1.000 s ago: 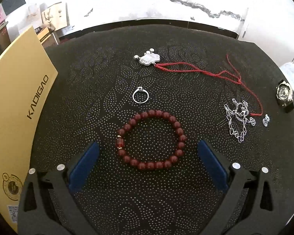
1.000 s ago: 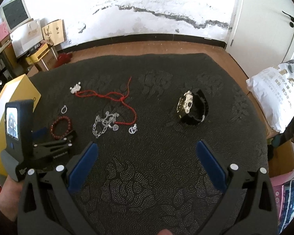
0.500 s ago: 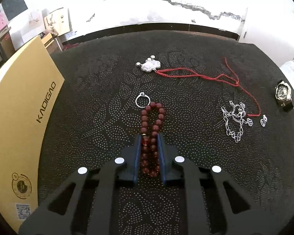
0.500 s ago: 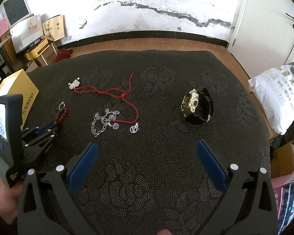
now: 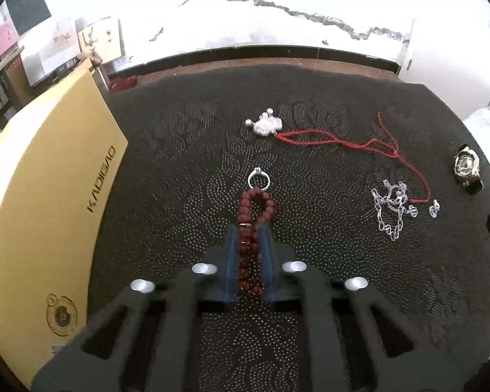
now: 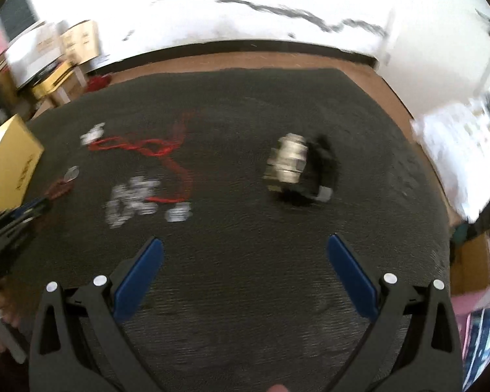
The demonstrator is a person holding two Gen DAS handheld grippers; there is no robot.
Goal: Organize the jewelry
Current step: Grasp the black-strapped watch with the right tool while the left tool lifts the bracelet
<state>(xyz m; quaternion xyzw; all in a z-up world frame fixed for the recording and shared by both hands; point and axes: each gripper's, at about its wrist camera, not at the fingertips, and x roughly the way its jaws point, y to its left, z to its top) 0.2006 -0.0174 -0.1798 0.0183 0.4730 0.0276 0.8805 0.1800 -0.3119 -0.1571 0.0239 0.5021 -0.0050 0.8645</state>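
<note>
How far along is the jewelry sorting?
Nothing looks put away yet. In hand: the left claw is shut on the red bead bracelet. The right claw is open and empty. Still on the mat: ring, red-cord pendant, silver chain, watch.

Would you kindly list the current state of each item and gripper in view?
Dark red beaded bracelet: squeezed flat between the pads.
Left gripper: shut on the bracelet.
Right gripper: open, empty.
Silver ring: flat on the mat.
Black-strapped wristwatch: on its side.
Yellow cardboard box: closed.
</note>
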